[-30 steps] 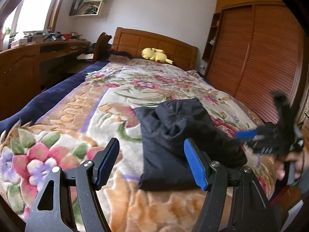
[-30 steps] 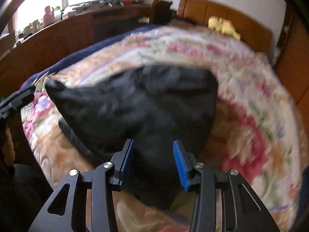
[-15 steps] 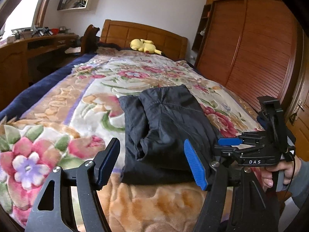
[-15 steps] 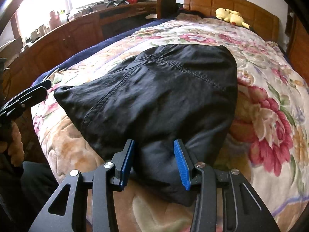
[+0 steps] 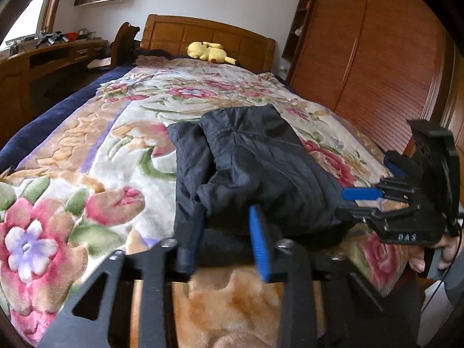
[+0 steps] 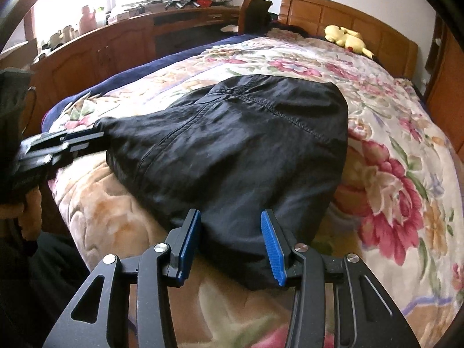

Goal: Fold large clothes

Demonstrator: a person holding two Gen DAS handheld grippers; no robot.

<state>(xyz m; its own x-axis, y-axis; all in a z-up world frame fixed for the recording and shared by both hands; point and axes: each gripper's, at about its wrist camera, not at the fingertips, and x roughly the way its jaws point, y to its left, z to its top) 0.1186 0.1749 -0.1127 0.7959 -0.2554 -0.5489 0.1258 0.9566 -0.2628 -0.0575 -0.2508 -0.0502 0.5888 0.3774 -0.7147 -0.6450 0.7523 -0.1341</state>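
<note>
A black garment, folded into a thick bundle, lies on the floral bed blanket near the foot of the bed. My left gripper is closing on the bundle's near left corner, with fabric filling the gap between its blue pads. In the right wrist view that gripper comes in from the left at the garment's corner. My right gripper is shut on a thick fold at the garment's near right edge. It also shows side-on, held by a hand.
A yellow plush toy lies by the wooden headboard. A wooden wardrobe runs along the bed's right side. A long cluttered wooden desk stands on the left under the window. The blanket covers the bed.
My left gripper's jaws have gone from wide apart to narrow around the garment's corner. Both grippers have come lower and closer to the bed. The garment has settled from a blurred swing.
</note>
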